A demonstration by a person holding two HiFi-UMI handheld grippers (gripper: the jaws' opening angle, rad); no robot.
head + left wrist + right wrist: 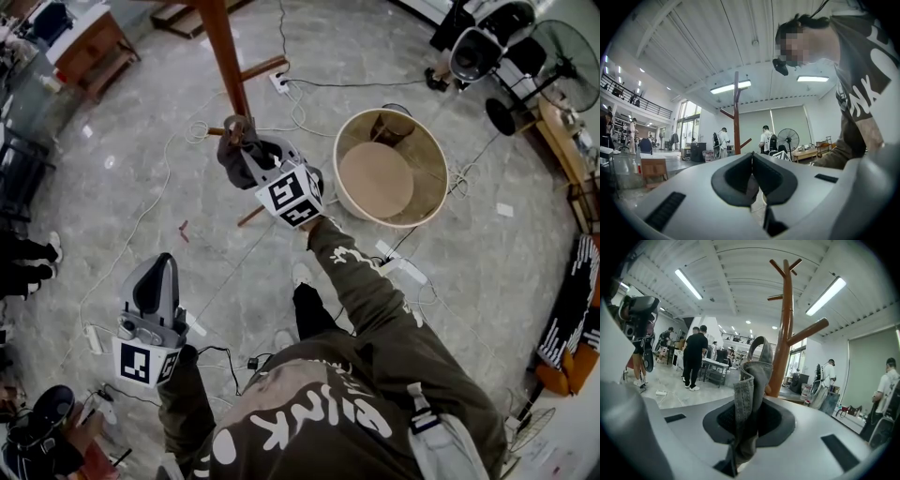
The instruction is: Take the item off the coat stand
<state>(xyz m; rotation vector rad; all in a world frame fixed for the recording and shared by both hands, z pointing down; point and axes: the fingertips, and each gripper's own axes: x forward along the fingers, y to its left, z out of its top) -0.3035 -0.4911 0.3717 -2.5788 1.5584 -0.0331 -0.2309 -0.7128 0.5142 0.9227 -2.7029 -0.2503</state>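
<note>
Marble floor (94, 178), white beamed ceiling (708, 47)

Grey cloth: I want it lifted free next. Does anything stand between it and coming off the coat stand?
Only the coat stand itself: the grey cloth, clamped in the right gripper, seems to loop over a short peg on the trunk. Nothing else visible blocks it.

The right arm (370, 286) stretches forward, right claw (251, 155) clamped on grey cloth (749, 394), while the left claw (157, 270) sits low, level, jaws together
</note>
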